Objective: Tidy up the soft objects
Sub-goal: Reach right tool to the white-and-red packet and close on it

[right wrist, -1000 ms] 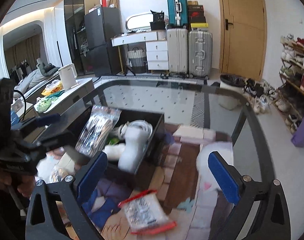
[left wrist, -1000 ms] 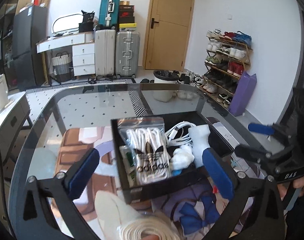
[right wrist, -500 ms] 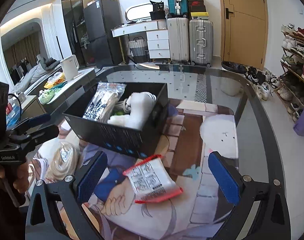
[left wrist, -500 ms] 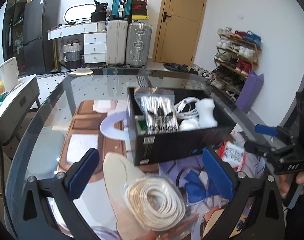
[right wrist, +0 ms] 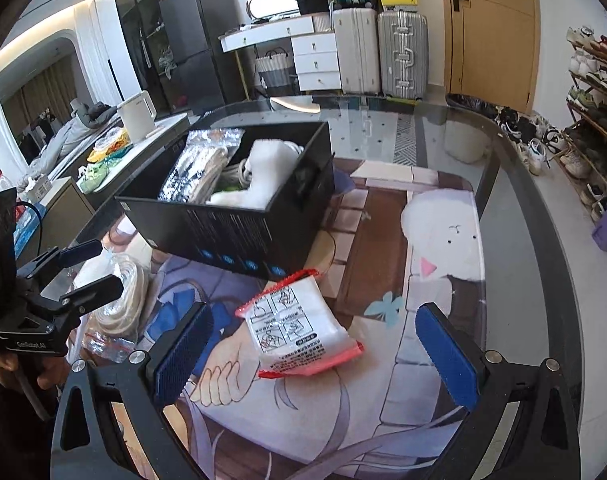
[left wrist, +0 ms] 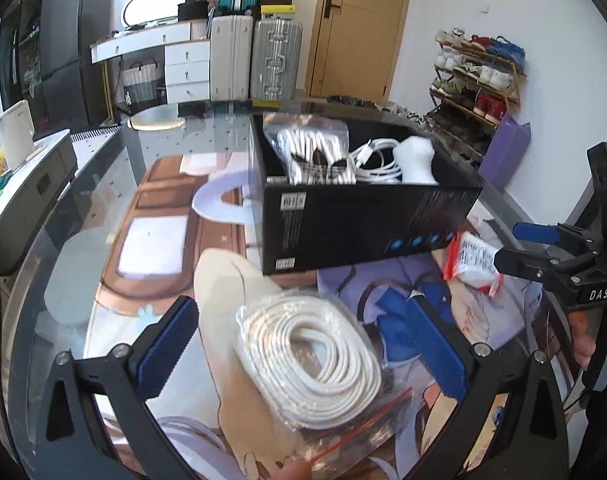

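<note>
while the left view shows coiled rope, the right shows a red-edged packet.

The left gripper is held low and level, its blue-padded fingers spread wide apart with nothing clamped between them. The right gripper sits at about the same height, jaws likewise wide and empty. A bare hand grips the left tool's handle from below
</note>
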